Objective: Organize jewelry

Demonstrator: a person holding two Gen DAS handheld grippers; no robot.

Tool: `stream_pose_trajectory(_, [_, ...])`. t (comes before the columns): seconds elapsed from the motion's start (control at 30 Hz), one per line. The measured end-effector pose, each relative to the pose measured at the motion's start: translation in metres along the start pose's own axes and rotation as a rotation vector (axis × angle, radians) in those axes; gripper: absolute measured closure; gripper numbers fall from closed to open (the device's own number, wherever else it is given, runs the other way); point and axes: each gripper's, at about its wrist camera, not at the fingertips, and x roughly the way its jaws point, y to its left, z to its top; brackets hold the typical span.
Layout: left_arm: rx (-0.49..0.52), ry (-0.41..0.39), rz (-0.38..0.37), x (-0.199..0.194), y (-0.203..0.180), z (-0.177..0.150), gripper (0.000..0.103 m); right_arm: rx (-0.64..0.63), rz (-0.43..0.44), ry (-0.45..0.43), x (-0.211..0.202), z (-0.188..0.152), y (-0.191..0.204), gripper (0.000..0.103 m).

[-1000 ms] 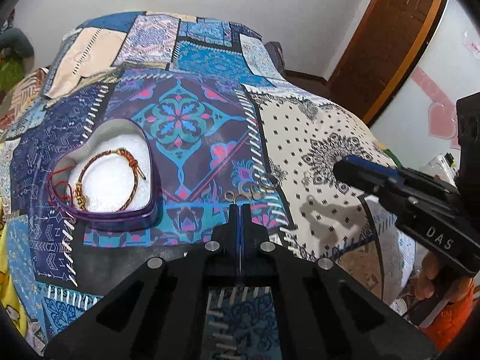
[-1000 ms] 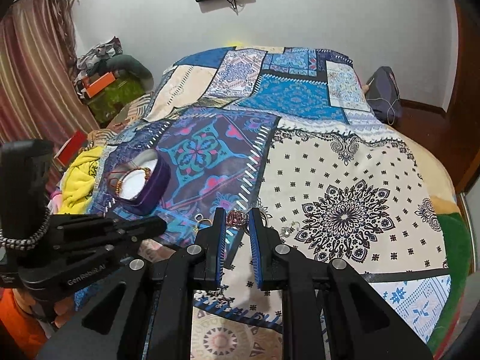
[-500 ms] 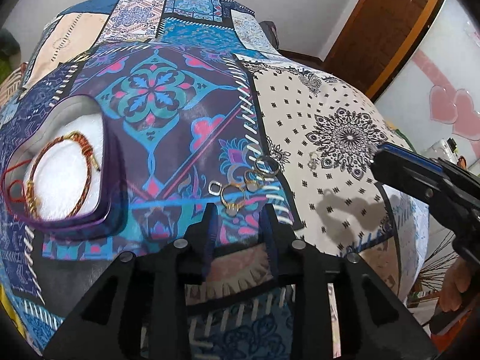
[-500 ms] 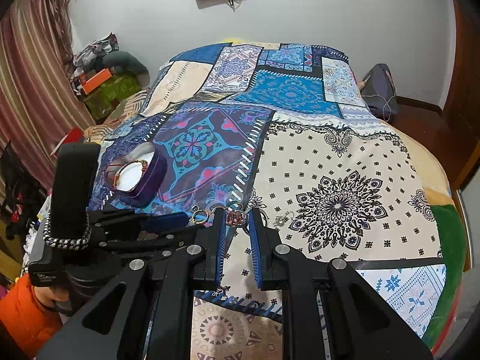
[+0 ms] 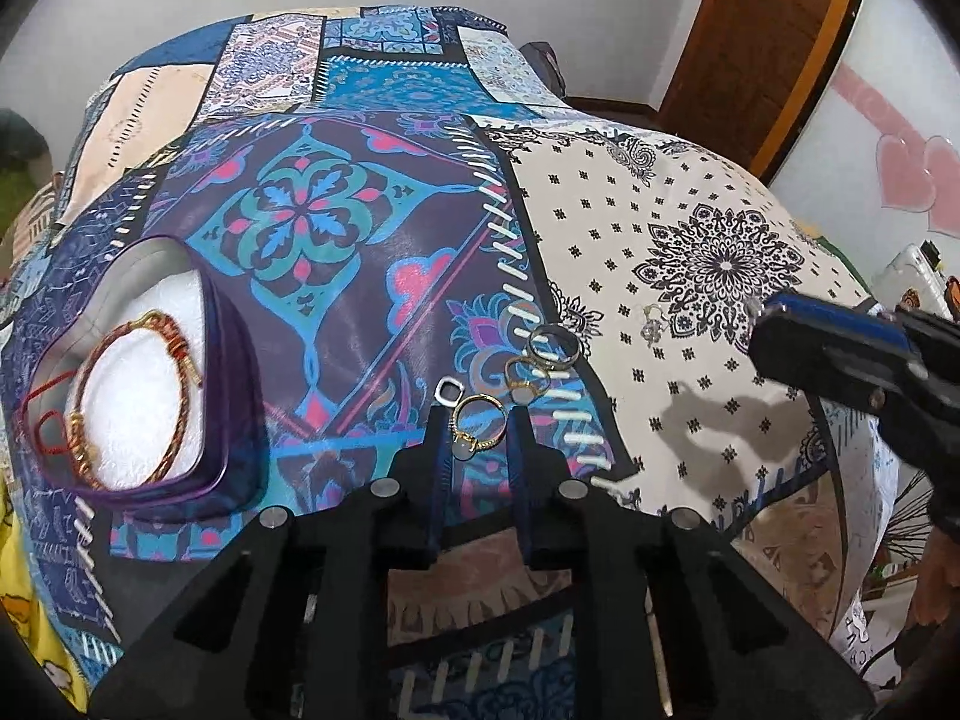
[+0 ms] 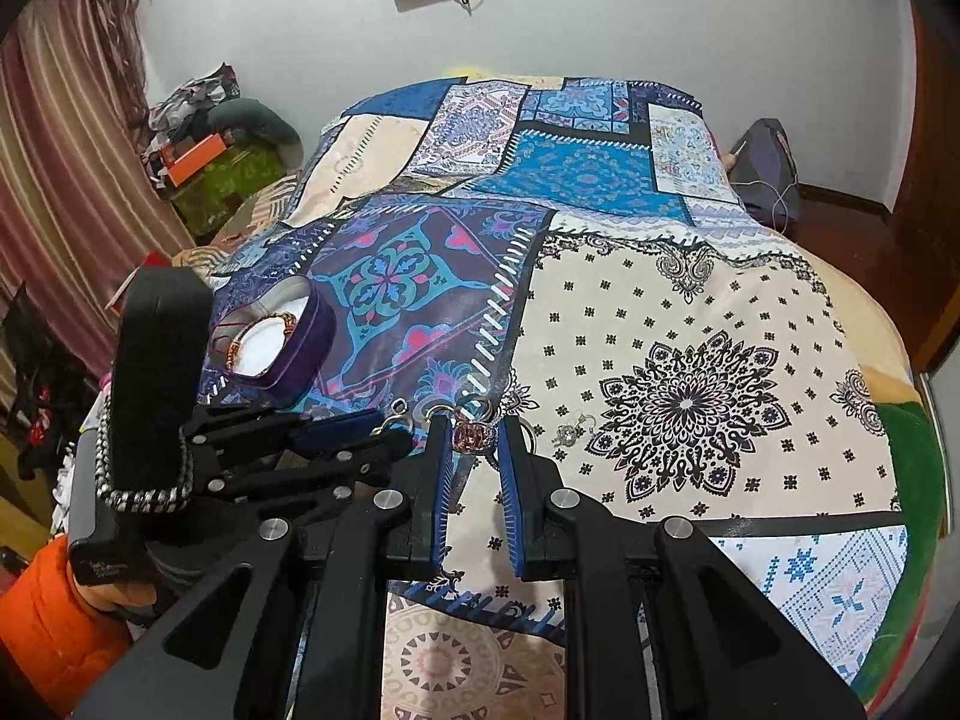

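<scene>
A purple heart-shaped box (image 5: 234,372) with a white lining lies on the patterned bedspread and holds a red and gold bracelet (image 5: 168,336). Several rings lie in a cluster on the spread. My left gripper (image 5: 477,420) is open, its fingertips on either side of a gold ring (image 5: 477,423). A small silver ring (image 5: 449,391), another gold ring (image 5: 525,378) and a larger silver ring (image 5: 552,348) lie just beyond. My right gripper (image 6: 471,438) is open around a pink-stoned ring (image 6: 474,437). A silver earring (image 6: 570,429) lies to its right.
The bed (image 6: 690,312) fills both views and falls away at the near edge. A pile of clothes and boxes (image 6: 216,144) sits at the far left by a curtain. A wooden door (image 5: 774,42) stands at the right. The right gripper shows in the left wrist view (image 5: 852,354).
My left gripper has opened from shut and moved forward, so its fingertips now sit around the gold ring. The right gripper stays open and barely moves.
</scene>
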Motion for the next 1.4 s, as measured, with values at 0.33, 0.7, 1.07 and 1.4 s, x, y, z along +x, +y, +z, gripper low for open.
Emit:
stream_pose_trajectory(0.33, [-0.058, -0.057, 0.014, -0.045, 0.019, -0.02, 0.086, -0.017, 0.008, -0.022, -0.001, 0.01, 0.014, 0.089])
stream_pose_trajectory(0.7, [-0.139, -0.198, 0.055, -0.109, 0.063, -0.019, 0.086, -0.067, 0.062, -0.047, 0.011, 0.03, 0.054, 0.089])
stream_pose_trajectory(1.07, [-0.222, -0.276, 0.11, -0.142, 0.117, -0.022, 0.086, -0.138, 0.127, -0.045, 0.035, 0.048, 0.097, 0.089])
stream_pose_trajectory(1.4, [-0.257, -0.281, 0.081, -0.135, 0.142, -0.019, 0.086, -0.184, 0.175, 0.029, 0.076, 0.052, 0.12, 0.089])
